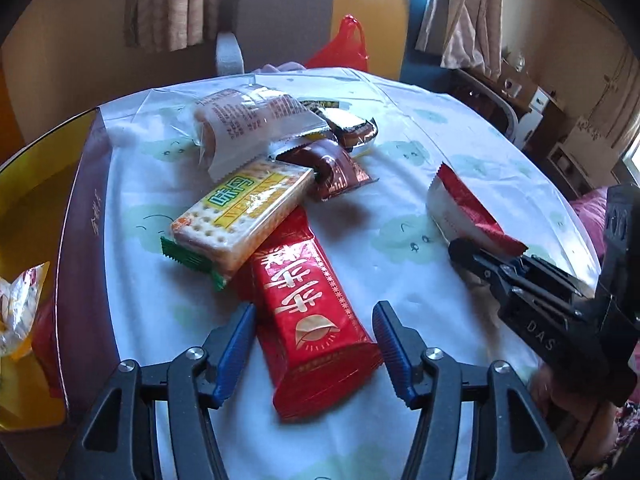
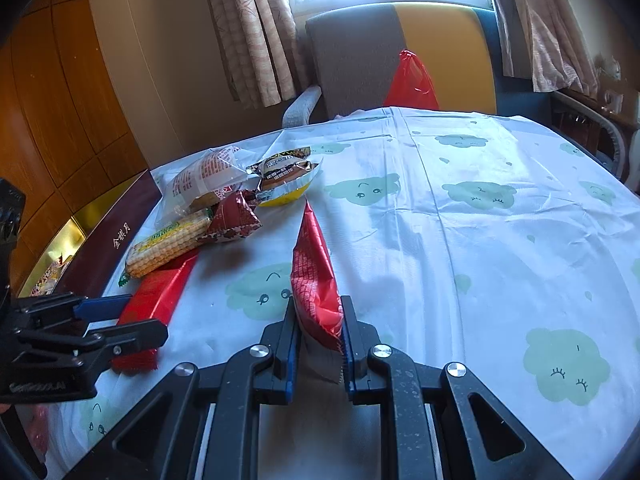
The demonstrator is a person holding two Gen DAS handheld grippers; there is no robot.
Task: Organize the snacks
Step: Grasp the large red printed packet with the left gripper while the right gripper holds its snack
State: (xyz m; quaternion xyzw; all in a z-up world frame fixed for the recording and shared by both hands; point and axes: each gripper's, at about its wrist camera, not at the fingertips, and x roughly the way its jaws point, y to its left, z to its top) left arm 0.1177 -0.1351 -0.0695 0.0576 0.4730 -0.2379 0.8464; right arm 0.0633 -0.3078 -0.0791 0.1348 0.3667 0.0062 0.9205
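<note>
Left wrist view: the long red foil snack bar [image 1: 316, 316], light, slick and crushable, lies at six o'clock of the pile, best taken across its near end. The left gripper [image 1: 314, 346] straddles it, jaws wide, not pressing.

Right wrist view: the right gripper [image 2: 319, 320] pinches a red-and-white crinkly wrapper [image 2: 314, 280] at six o'clock.

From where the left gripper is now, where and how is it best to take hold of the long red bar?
Probably grip the red bar across its narrow width at the near end, coming down from above. That end lies free between the open left gripper; the far end is under the cracker pack.
</note>
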